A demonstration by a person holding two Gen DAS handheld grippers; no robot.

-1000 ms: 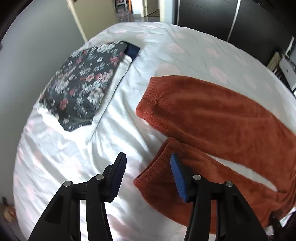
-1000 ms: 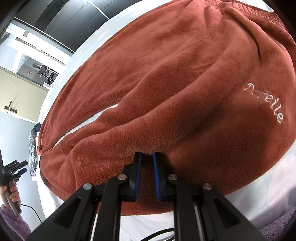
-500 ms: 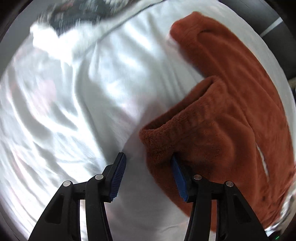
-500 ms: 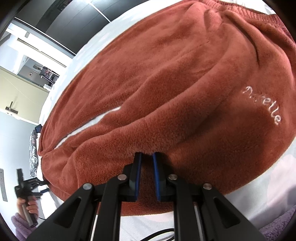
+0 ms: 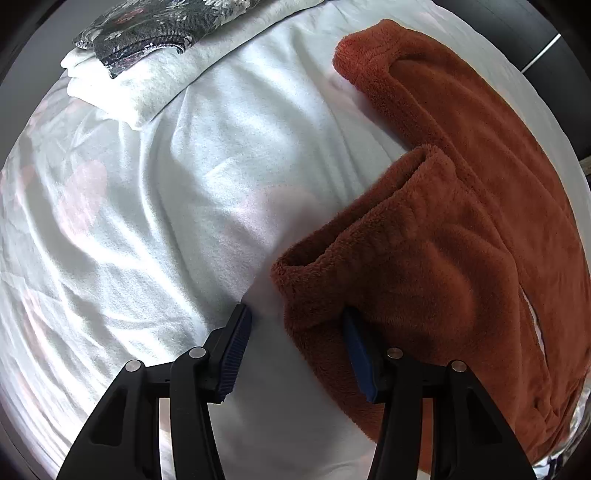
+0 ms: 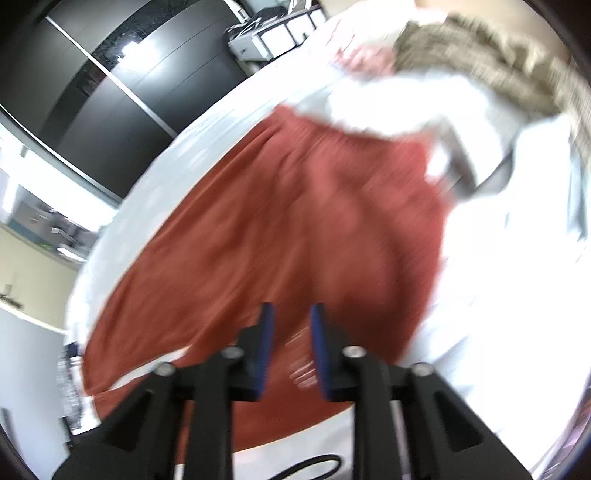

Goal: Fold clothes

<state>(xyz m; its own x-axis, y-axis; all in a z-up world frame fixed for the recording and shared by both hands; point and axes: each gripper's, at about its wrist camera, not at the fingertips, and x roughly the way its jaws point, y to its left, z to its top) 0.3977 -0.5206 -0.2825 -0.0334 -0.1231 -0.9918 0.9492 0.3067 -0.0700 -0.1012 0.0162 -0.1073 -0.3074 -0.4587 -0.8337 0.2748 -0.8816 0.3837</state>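
rust-red fleece trousers (image 5: 461, 229), thick plush pile, spread flat on a creased white bedsheet (image 5: 166, 221) with faint pink blotches; left gripper (image 5: 297, 347) wide apart, straddling one ribbed leg cuff, pads not pressing; right gripper (image 6: 290, 349) narrow, jaws just been opening, nothing between them, above the blurred trousers; folded dark floral cloth (image 5: 147, 26) on a white stack at the far edge

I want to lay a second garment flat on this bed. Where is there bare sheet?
The widest bare white sheet lies between the floral folded cloth near the top edge and the rust fleece trousers on the right. The right side is crowded: both trouser legs cover it, leaving only a narrow strip between the cuffs.
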